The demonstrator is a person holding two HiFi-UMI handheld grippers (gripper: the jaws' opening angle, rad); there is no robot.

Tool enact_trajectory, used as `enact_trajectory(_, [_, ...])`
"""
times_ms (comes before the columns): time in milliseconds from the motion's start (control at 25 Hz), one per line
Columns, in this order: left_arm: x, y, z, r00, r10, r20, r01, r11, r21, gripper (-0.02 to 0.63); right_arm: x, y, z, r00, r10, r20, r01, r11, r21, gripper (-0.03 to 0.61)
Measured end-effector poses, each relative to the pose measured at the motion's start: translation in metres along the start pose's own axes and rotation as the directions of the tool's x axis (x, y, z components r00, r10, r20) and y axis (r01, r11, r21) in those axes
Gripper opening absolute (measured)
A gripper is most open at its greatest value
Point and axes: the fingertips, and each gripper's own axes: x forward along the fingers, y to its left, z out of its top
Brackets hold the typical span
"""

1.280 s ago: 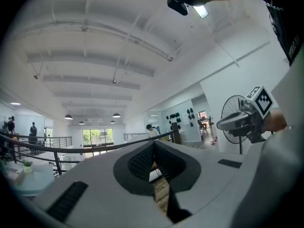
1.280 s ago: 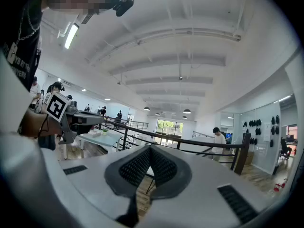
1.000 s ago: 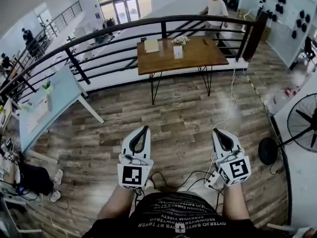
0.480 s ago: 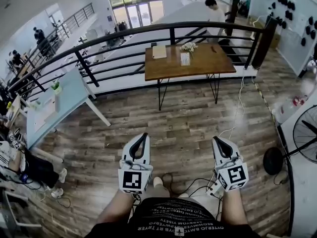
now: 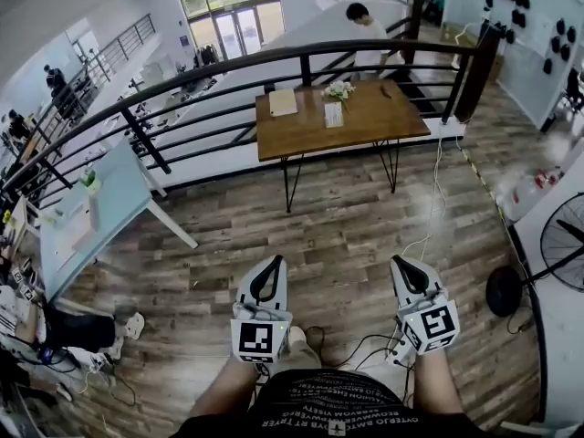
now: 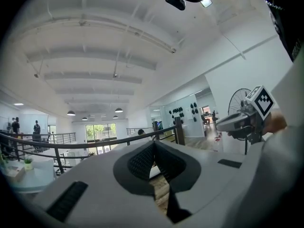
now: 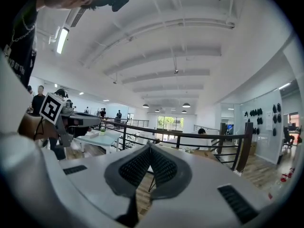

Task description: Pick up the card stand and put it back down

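Observation:
The card stand (image 5: pixel 334 114), a small upright white card, stands on the brown wooden table (image 5: pixel 374 121) far ahead, beside a small bunch of flowers (image 5: pixel 339 89) and a flat sheet (image 5: pixel 283 103). My left gripper (image 5: pixel 274 261) and right gripper (image 5: pixel 399 263) are held side by side over the wooden floor, well short of the table. Both are shut with nothing between the jaws. In the left gripper view the left gripper (image 6: pixel 153 144) has its pads meeting at the tip. The right gripper (image 7: pixel 149 147) looks the same in its own view. The closed jaws hide the card stand in both gripper views.
A black railing (image 5: pixel 228 94) runs behind the table. A light blue table (image 5: pixel 109 185) stands at the left, a floor fan (image 5: pixel 561 245) at the right. Cables (image 5: pixel 429 217) trail over the floor. A person (image 5: pixel 360 21) stands beyond the railing.
Both grippers sit lower in the head view and stay shut. The wooden table looks slightly nearer. The person beyond the railing has moved left.

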Motion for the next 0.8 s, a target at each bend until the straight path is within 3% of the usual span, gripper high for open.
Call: enact_trajectory(800, [0.094, 0.171, -0.029, 0.996, -0.092, 0.022, 0.093, 0.996, -0.02, 0.023, 0.196, 0.053, 0.032, 0.998, -0.01, -0.069, 0.006, 0.999, -0.049, 0.014])
